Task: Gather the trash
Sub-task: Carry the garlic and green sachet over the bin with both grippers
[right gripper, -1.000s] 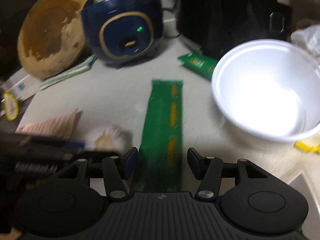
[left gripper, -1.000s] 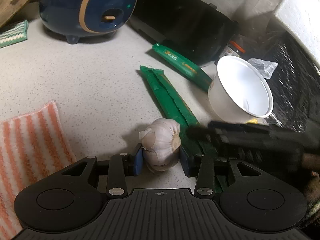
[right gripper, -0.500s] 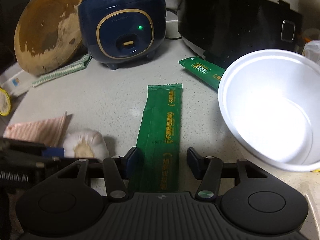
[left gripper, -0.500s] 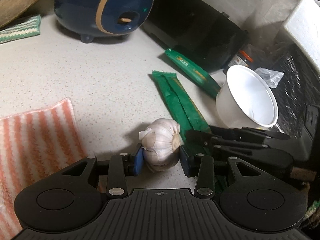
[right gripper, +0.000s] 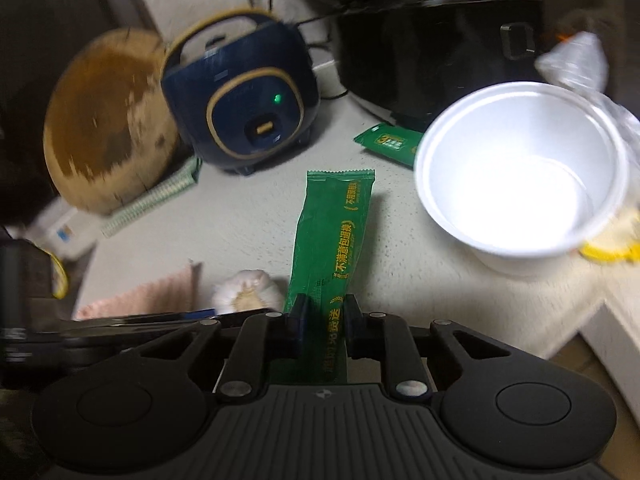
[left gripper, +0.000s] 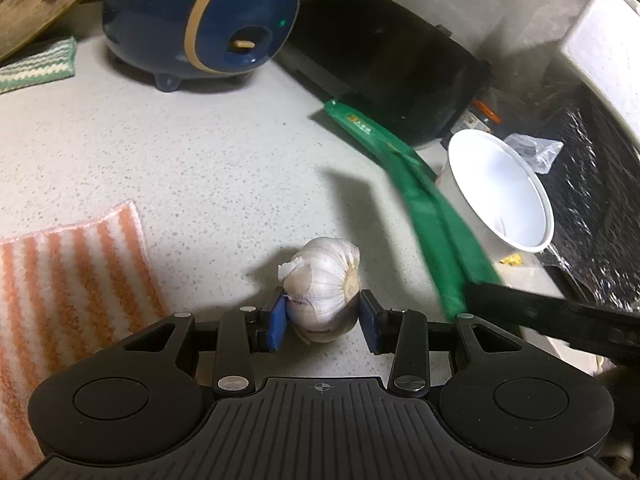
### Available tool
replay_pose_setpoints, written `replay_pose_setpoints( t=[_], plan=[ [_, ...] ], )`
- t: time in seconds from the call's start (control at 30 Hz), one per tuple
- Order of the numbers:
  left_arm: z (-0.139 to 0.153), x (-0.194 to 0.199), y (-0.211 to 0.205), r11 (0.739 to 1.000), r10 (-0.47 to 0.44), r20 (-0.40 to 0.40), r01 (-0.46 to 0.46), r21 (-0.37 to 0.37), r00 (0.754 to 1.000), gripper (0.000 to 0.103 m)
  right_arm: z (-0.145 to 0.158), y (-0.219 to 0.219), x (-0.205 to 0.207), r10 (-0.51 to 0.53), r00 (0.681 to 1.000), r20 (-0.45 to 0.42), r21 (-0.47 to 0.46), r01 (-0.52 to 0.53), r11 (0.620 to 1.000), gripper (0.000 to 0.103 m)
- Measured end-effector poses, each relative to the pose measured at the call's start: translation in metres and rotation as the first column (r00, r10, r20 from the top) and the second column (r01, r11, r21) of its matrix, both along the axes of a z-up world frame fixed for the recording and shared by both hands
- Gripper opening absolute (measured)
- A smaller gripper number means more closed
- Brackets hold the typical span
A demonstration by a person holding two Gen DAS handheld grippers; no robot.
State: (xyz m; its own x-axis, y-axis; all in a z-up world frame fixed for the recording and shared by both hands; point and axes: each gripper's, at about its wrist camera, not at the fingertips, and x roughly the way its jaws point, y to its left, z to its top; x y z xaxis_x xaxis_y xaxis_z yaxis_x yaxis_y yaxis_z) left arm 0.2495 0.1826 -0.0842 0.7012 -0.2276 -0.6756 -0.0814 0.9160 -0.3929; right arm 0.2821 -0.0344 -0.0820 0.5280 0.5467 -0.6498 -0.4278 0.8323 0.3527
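Observation:
My right gripper (right gripper: pixel 323 316) is shut on a long green wrapper (right gripper: pixel 334 236) and holds it lifted off the counter; the wrapper also shows in the left wrist view (left gripper: pixel 440 224), held by the right gripper's black finger (left gripper: pixel 552 320). My left gripper (left gripper: pixel 323 318) has its blue pads on both sides of a garlic bulb (left gripper: pixel 324 280) resting on the counter. A second green wrapper (left gripper: pixel 362 128) lies by the black appliance. A white plastic bowl (right gripper: pixel 520 168) stands at the right.
A navy rice cooker (left gripper: pixel 200 20) and a black appliance (left gripper: pixel 392 68) stand at the back. An orange striped cloth (left gripper: pixel 60 280) lies left. A round wooden board (right gripper: pixel 104 120) leans far left. A clear plastic bag (left gripper: pixel 532 152) lies behind the bowl. The counter edge drops at right (right gripper: pixel 592 320).
My right gripper closed on the long green wrapper and lifted it toward the bowl. My left gripper stayed around the garlic.

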Motion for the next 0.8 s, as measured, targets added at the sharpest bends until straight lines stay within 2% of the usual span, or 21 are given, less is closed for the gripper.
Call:
replay_pose_setpoints(
  t=[0.13,0.27,0.53,0.67,0.8],
  plan=[
    [0.003,0.0,-0.005,0.998,-0.065,0.021,0.065,-0.01,0.998,0.042,0.004,-0.022,-0.028,-0.103,0.995,-0.008,0.022,0.103,0.994,0.017],
    [0.011,-0.001,-0.022,0.989,-0.147,0.048,0.148,-0.008,0.988,0.042,0.003,-0.051,-0.059,-0.22,0.975,-0.026,0.034,0.221,0.975,0.016],
    [0.025,-0.026,-0.083,0.951,-0.304,0.097,0.307,-0.02,0.948,0.042,-0.016,-0.115,-0.099,-0.358,0.93,-0.078,0.054,0.363,0.93,0.013],
    [0.011,-0.034,-0.12,0.933,-0.354,0.039,0.356,-0.061,0.935,0.042,-0.033,-0.148,-0.106,-0.381,0.915,-0.134,0.052,0.39,0.919,0.011],
    [-0.02,-0.042,-0.156,0.924,-0.381,-0.07,0.377,-0.066,0.922,0.042,-0.051,-0.18,-0.121,-0.412,0.896,-0.164,0.042,0.424,0.905,0.011]
  ],
)
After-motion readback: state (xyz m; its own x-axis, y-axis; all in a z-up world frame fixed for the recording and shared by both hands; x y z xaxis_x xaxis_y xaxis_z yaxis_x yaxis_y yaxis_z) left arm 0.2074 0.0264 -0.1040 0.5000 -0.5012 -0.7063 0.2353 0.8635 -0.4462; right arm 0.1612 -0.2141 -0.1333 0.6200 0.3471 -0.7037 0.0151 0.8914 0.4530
